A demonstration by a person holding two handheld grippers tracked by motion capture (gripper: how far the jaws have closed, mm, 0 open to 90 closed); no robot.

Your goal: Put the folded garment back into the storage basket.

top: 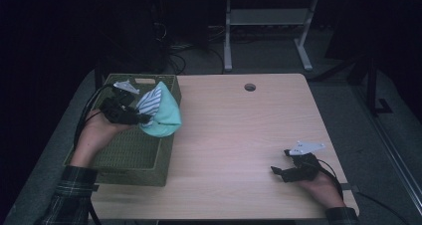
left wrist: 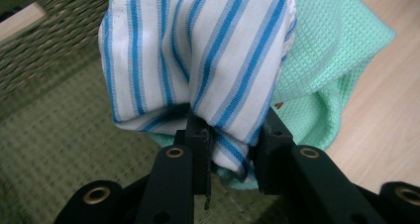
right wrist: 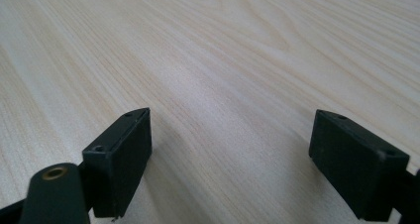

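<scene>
left gripper (left wrist: 230, 159) jaws clamp the bunched cloths (left wrist: 208, 60) over the near-left basket (top: 127, 155) rim. step: transfer into basket. next: lower, then release. right gripper (right wrist: 230, 149) rests wide open, empty.

text: none readable | labels: none | brands: none | numbers: none | signs: none | checked: cloths, basket, table, grippers, floor | result: no lettering legible in any view
</scene>
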